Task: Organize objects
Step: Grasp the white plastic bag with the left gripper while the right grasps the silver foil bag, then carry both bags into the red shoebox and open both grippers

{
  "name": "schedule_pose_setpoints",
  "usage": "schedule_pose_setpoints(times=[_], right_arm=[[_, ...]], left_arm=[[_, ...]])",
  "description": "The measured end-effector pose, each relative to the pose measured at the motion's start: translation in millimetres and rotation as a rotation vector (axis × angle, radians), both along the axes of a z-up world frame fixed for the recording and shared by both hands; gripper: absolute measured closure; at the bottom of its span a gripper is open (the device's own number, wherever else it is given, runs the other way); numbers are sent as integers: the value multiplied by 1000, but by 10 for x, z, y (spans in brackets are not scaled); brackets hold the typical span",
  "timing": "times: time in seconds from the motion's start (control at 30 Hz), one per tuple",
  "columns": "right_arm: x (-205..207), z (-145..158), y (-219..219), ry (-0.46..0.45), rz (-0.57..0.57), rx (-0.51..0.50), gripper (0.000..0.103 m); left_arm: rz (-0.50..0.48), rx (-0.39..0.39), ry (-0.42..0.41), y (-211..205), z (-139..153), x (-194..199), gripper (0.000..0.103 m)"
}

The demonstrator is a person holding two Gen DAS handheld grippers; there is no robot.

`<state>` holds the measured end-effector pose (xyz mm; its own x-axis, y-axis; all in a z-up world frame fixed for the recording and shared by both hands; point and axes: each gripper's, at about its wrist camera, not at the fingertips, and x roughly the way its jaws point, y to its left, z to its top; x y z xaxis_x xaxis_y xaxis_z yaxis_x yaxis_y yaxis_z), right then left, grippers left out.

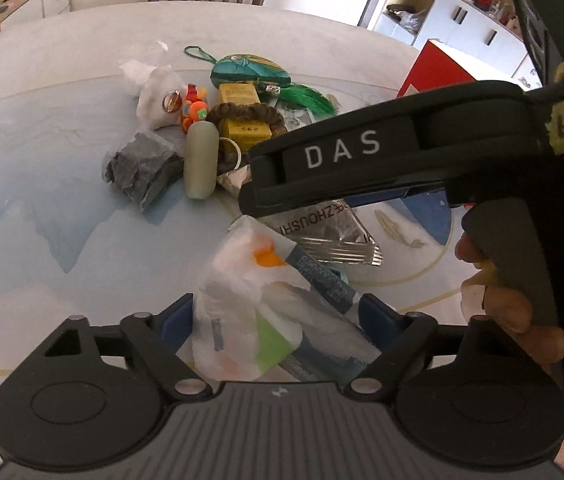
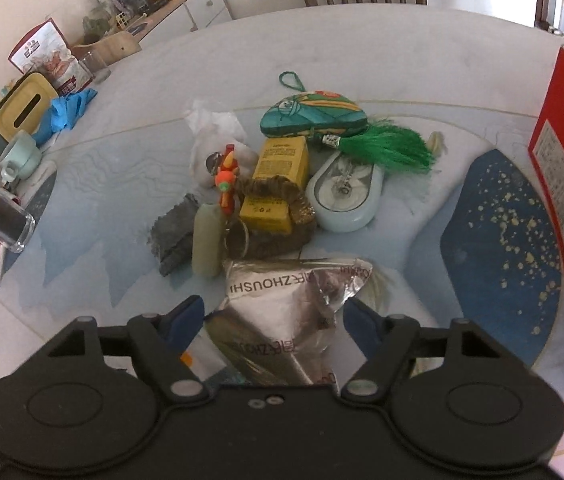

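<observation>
On the desk [image 2: 122,92], nearest us in the heap, our left gripper [image 1: 276,312] straddles a tissue pack [image 1: 258,304] and our right gripper [image 2: 274,320] a foil pouch [image 2: 290,304], jaws apart, not yet clamped, probably to clear both.

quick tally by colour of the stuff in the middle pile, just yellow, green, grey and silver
yellow: 2, the boxes
green: 2, the pouch and tassel
grey: 1, the cloth
silver: 1, the foil bag
total: 6
</observation>
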<state>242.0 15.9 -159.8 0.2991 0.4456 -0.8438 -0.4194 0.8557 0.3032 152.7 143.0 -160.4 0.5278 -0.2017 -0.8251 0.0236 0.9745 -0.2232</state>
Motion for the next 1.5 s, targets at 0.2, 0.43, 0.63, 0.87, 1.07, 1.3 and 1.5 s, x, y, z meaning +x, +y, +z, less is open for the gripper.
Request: schedule_pose_setpoints(times=[0.2,0.43,0.63,0.87,1.07,1.3,1.5], right_arm=[[38,-10,-4,42,-22,20,41],[12,24,-1,33,-28,18,54],[-48,100,-59,13,-39,20,57],[-95,358,-271,-19,-82,74,57],[-201,602,-486,-49,-104,98,57],[-322,858,-765,-111,-108,90,57],[-312,1036,-1140,-155,-122,104,57]], left_arm=[[-8,-9,-1,48,16,-4,28],[1,-20,-3,162,56,0,48],[10,-27,-9,249,89,-16,55],[28,-34,-38,389,241,-95,55],[33,-29,-48,444,398,-87,55],[-15,-22,-49,283,613,11,55],[-65,-6,-94,-45,851,118,55]])
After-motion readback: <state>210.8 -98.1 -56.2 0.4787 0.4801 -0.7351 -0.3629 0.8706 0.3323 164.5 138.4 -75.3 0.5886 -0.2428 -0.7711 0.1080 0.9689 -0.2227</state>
